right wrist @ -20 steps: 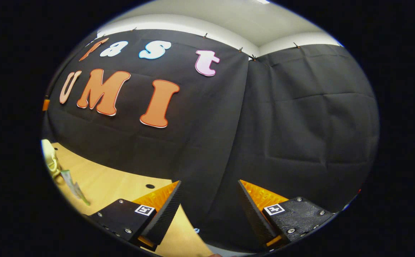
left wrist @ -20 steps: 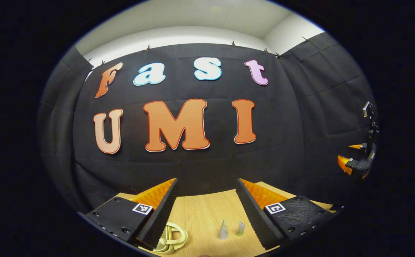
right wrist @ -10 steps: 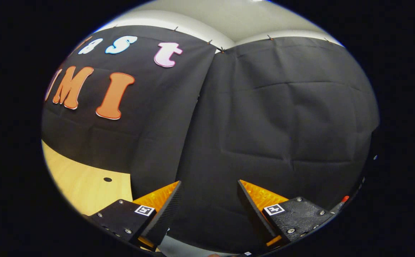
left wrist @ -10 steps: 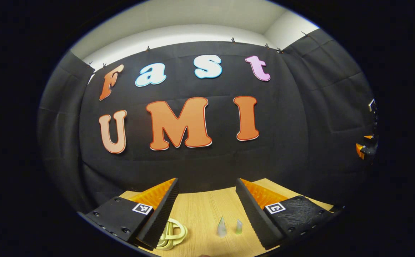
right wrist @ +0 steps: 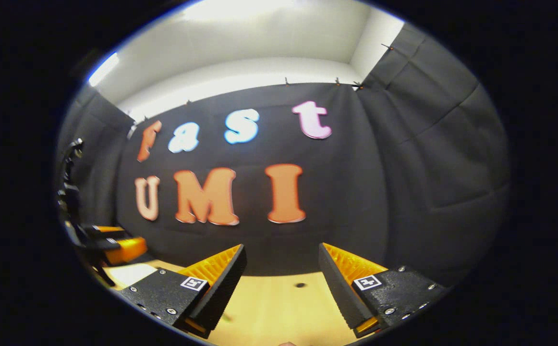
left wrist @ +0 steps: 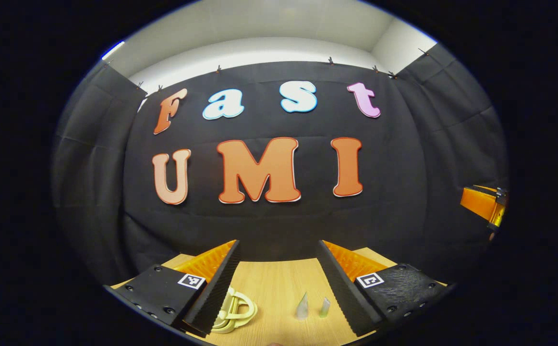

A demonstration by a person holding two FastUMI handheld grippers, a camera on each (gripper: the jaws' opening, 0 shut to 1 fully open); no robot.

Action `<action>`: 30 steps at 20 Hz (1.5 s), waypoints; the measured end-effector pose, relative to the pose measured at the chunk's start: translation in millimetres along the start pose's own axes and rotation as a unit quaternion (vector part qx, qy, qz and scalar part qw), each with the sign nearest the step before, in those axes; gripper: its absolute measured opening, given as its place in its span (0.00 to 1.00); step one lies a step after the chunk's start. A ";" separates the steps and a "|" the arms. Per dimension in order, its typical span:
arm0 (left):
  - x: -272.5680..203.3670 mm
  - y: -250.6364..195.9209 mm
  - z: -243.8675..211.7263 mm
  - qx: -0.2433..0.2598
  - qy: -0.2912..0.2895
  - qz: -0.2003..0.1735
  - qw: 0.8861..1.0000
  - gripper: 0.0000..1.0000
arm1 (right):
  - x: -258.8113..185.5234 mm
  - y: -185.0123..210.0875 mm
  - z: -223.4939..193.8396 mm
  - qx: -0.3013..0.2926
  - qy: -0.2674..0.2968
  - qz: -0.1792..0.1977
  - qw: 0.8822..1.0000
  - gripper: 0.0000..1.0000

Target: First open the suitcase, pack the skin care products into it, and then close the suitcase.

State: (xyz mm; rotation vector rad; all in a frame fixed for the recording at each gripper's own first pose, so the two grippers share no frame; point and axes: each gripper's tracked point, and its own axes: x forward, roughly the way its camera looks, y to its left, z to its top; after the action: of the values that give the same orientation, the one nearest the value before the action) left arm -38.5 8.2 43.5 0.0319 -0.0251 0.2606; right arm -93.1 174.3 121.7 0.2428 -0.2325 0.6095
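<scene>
left view: two tubes (left wrist: 312, 306), handle (left wrist: 233, 312) | right view: table hole (right wrist: 300, 285)

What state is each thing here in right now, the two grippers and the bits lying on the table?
Left gripper: open, empty, held above the table.
Right gripper: open, empty, held above the table.
Pale yellow handle: lying flat on the table, untouched.
Two small tubes: standing upright side by side, apart from both grippers.
Wooden table: bears the handle and tubes.

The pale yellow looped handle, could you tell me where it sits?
In the left gripper view, the pale yellow looped handle lies on the wooden table, beside the gripper's left finger.
</scene>
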 end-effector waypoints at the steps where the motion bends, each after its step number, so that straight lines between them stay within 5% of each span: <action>1: -3.3 10.3 -1.0 0.002 0.000 0.010 1.000 0.98 | 2.6 24.4 -10.0 0.000 0.008 0.029 1.000 0.98; 6: -16.6 61.9 6.1 0.017 -0.010 0.033 0.999 0.98 | 2.0 114.5 -40.1 -0.010 0.048 0.114 0.992 0.95; 11: -20.5 114.2 23.8 0.011 -0.018 0.035 0.999 1.00 | 16.2 137.7 -26.8 0.025 0.062 0.101 0.993 0.95; 16: -2.7 148.2 -1.1 0.006 0.004 0.034 0.999 1.00 | 11.5 186.2 -56.6 -0.108 0.064 0.122 0.985 0.95; 19: 7.7 155.9 -13.9 0.022 0.005 0.015 1.000 0.98 | -0.4 213.7 -62.1 -0.097 0.074 0.138 0.983 0.95; 25: 25.1 151.7 -99.1 0.122 0.081 -0.028 0.989 0.99 | 12.4 185.6 -72.8 -0.107 0.098 0.075 0.986 0.95; 30: 38.5 115.2 -177.1 0.250 0.124 -0.102 0.955 0.96 | 15.8 153.8 -79.6 -0.128 0.115 0.016 0.985 0.95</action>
State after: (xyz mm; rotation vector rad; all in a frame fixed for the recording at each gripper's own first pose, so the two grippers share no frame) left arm -27.4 135.5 -129.1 0.5027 0.2944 0.0571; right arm -159.6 328.0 74.9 -0.0792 -0.0908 0.6272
